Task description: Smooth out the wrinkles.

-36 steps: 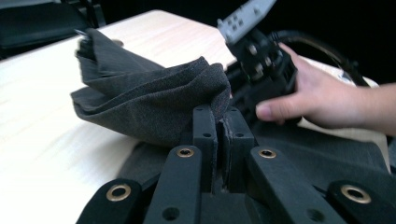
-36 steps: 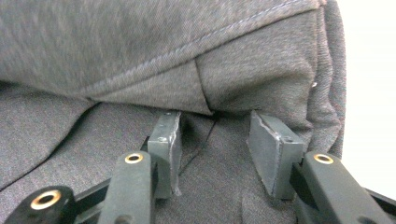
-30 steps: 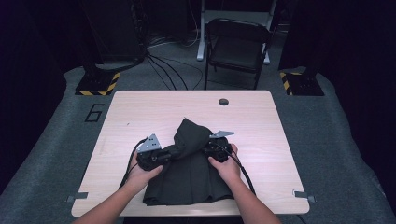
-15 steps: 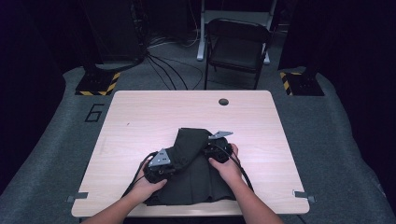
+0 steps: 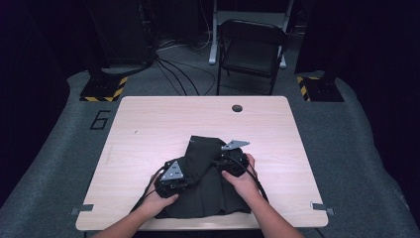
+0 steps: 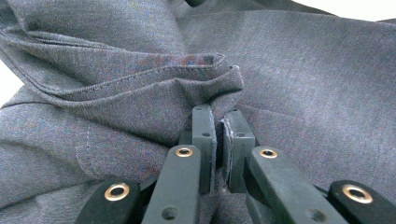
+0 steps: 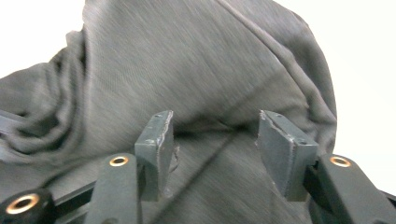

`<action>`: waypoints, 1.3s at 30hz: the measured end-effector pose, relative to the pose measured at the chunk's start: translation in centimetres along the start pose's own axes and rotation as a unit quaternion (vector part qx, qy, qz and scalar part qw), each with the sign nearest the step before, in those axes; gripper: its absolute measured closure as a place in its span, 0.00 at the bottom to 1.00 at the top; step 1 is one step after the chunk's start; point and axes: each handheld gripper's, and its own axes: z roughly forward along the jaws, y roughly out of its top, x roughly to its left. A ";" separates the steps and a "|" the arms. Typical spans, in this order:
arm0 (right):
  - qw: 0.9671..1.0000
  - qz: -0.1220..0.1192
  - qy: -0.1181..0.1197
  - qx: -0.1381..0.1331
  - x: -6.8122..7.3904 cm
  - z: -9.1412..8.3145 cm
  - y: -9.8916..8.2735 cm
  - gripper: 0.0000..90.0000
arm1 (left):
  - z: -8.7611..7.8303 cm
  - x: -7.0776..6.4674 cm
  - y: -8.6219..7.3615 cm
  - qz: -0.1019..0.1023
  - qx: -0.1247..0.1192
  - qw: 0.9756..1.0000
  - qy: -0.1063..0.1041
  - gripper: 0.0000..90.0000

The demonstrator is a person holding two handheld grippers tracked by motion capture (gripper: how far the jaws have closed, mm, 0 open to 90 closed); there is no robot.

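Observation:
A dark grey garment (image 5: 218, 196) lies bunched on the near half of the wooden table (image 5: 148, 129). My left gripper (image 5: 189, 174) rests low on its left side. In the left gripper view, the left gripper (image 6: 218, 116) is shut on a fold of the garment (image 6: 303, 70) just under a stitched hem. My right gripper (image 5: 219, 161) sits on the garment's right side. In the right gripper view, the right gripper (image 7: 212, 126) has just been opening. Its pads stand apart over the garment (image 7: 201, 60) and do not press it.
A round hole (image 5: 236, 107) is in the table's far edge. A folding chair (image 5: 252, 49) stands behind the table, with cables (image 5: 173, 69) and yellow-black striped stand bases (image 5: 101, 89) on the floor. Bare tabletop lies left, right and beyond the garment.
The left gripper has come down and nearer with its fold, and the garment's raised peak has flattened. The right gripper has let go and lifted slightly.

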 end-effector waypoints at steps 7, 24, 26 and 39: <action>1.000 -0.007 0.006 -0.014 0.8 0.3 1.9 0.42 | 0.1 -0.1 -0.2 0.007 -0.002 1.000 0.002 0.94; 0.999 -0.030 0.028 -0.030 0.6 1.9 5.4 0.35 | 0.1 -0.5 -0.4 0.018 -0.007 1.000 0.004 0.92; 0.999 -0.027 0.031 -0.028 0.7 2.0 5.5 0.35 | 0.1 -0.7 -0.4 0.022 -0.007 1.000 0.007 0.92; 1.000 -0.030 -0.004 -0.004 0.4 3.3 4.7 0.53 | 0.0 -1.1 -0.4 0.034 -0.004 0.999 0.010 0.88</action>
